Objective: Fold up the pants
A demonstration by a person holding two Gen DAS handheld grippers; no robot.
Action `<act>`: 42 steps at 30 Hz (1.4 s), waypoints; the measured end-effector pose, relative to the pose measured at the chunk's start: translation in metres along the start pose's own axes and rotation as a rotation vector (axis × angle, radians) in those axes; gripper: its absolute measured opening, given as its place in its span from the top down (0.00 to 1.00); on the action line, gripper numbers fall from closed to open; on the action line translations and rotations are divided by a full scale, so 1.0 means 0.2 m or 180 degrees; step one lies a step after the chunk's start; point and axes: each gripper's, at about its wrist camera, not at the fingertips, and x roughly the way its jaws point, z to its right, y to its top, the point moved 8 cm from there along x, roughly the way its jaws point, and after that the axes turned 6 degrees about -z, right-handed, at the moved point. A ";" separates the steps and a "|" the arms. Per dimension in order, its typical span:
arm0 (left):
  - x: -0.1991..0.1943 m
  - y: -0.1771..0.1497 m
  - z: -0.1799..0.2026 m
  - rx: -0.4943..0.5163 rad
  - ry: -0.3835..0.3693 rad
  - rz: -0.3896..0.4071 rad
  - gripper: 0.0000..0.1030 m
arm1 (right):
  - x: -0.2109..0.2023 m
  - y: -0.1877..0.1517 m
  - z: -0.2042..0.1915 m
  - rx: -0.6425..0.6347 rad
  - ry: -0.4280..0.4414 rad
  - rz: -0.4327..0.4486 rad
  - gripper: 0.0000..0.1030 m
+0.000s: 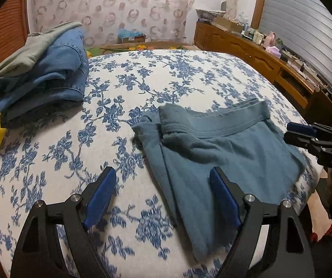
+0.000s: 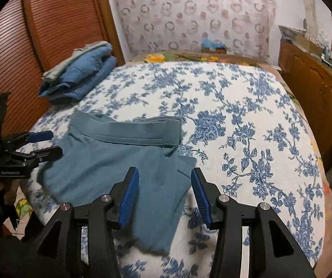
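Observation:
The teal pants (image 1: pixel 223 153) lie folded on the flowered bedspread (image 1: pixel 156 88), waistband at the far side. They also show in the right wrist view (image 2: pixel 110 162). My left gripper (image 1: pixel 163 178) is open and empty, just above the pants' near left edge; it also shows in the right wrist view (image 2: pixel 50 143). My right gripper (image 2: pixel 164 178) is open and empty over the pants' near right corner. It shows in the left wrist view (image 1: pixel 292 132) at the pants' right edge.
A stack of folded jeans (image 1: pixel 48 76) with a grey garment on top sits at the far left of the bed, also in the right wrist view (image 2: pixel 82 76). A wooden sideboard (image 1: pixel 254 55) with clutter runs along the right. A slatted wooden panel (image 2: pixel 27 46) stands on the left.

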 end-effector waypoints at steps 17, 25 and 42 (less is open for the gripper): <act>0.12 0.07 -0.02 0.0024 0.0071 0.0027 0.17 | 0.17 0.03 -0.03 -0.0003 -0.0318 0.0004 0.33; 0.12 0.07 -0.01 0.0045 0.0084 0.0032 0.16 | 0.18 0.02 -0.05 0.0043 -0.0355 0.0064 0.31; 0.13 0.14 0.01 -0.0226 -0.0316 0.0044 0.41 | 0.17 0.01 -0.05 0.0030 -0.0140 0.0153 0.67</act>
